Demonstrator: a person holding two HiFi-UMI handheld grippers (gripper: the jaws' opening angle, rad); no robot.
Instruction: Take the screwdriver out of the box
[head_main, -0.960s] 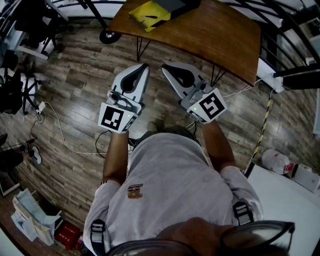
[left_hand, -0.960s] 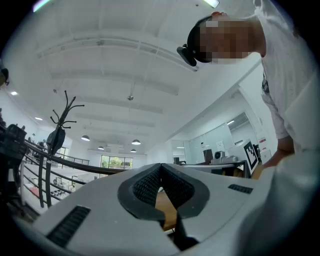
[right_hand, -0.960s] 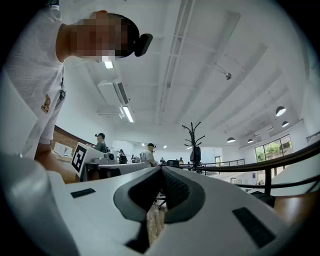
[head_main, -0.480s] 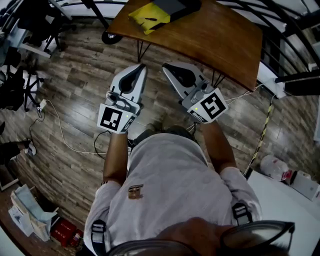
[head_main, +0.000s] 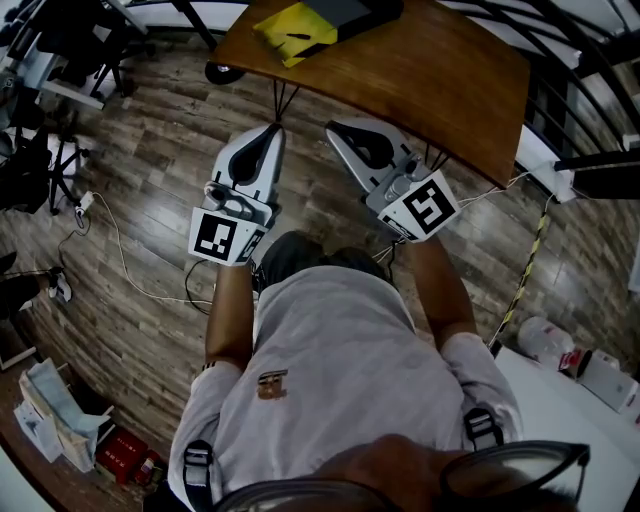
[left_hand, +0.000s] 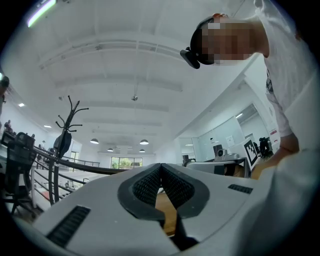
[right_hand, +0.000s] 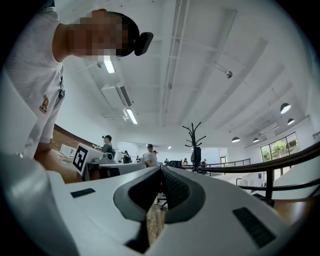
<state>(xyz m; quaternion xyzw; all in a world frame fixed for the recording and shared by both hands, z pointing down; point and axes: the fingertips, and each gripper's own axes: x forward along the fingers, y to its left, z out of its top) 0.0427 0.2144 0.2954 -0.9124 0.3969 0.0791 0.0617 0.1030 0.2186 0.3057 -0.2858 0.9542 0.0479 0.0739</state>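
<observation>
A yellow box (head_main: 293, 24) lies at the far edge of the wooden table (head_main: 440, 70), with a dark case (head_main: 345, 9) beside it. I cannot make out a screwdriver. My left gripper (head_main: 275, 128) and right gripper (head_main: 330, 127) are held side by side above the floor, just short of the table's near edge, both pointing toward it. In the left gripper view the left gripper (left_hand: 160, 165) has its jaws closed tip to tip with nothing between them. In the right gripper view the right gripper (right_hand: 161, 169) is likewise shut and empty.
The table stands on thin black hairpin legs (head_main: 281, 98). A white cable (head_main: 120, 262) runs over the plank floor at the left, near dark chairs (head_main: 30, 170). A white table (head_main: 570, 420) sits at the lower right, and a black railing (head_main: 590, 40) at the upper right.
Both grippers have drifted slightly nearer the table's edge, the left one a little to the left. Both stay shut and empty.
</observation>
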